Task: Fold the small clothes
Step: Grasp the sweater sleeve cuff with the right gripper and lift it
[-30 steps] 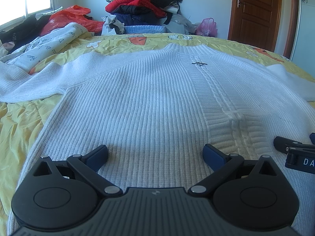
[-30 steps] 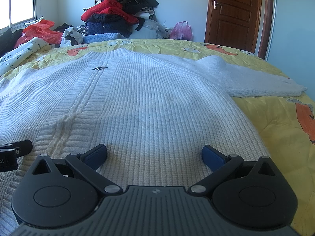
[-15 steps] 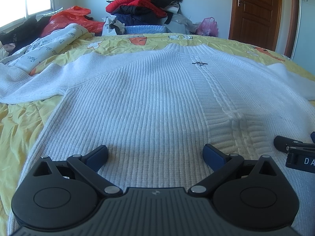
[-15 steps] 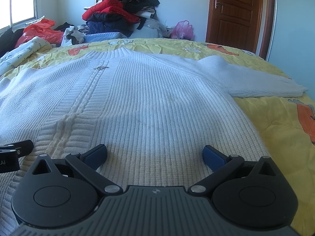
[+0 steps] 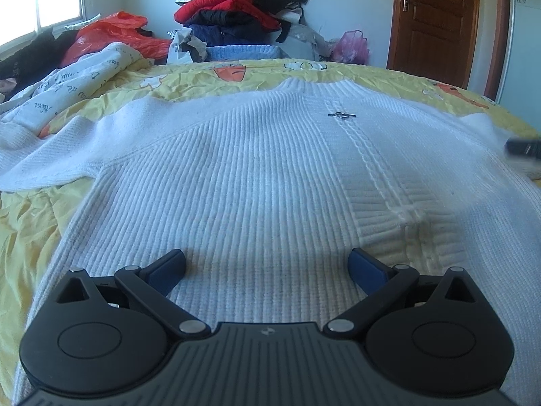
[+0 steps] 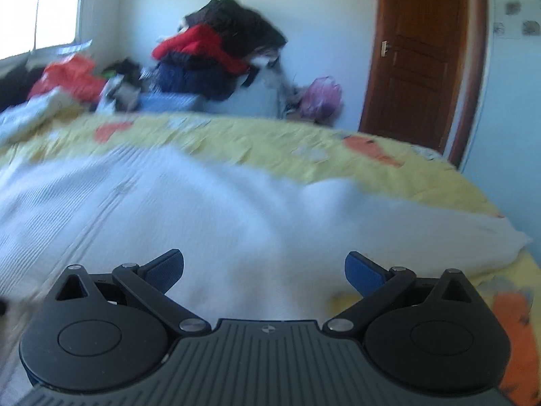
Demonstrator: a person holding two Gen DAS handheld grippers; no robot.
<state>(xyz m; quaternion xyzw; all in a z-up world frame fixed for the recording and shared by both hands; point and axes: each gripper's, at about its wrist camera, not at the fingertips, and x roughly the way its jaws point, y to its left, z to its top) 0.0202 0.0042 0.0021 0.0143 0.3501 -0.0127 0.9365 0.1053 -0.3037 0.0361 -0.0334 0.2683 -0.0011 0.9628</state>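
**One sweater laid flat, two empty tools poised to start the fold**

A single white knit sweater (image 5: 257, 182) lies spread front-up on the bed (image 5: 30, 237), over a yellow printed bedspread, its collar toward the far wall. It looks laid out flat so the sleeves can be turned in first. Two sleeves show: one stretches out on the left (image 5: 50, 159), the other runs out to the right (image 6: 439, 233).

The left tool (image 5: 267, 265) hovers low over the hem end, jaws spread wide, gripping nothing. The right tool (image 6: 263, 265) is likewise wide open and empty; its view is blurred, and it points toward the right sleeve, probably the first part to be grasped. No fold is made yet.

Beyond the bed sits one heap of clothes (image 5: 243, 10), beside one brown door (image 5: 436, 17).
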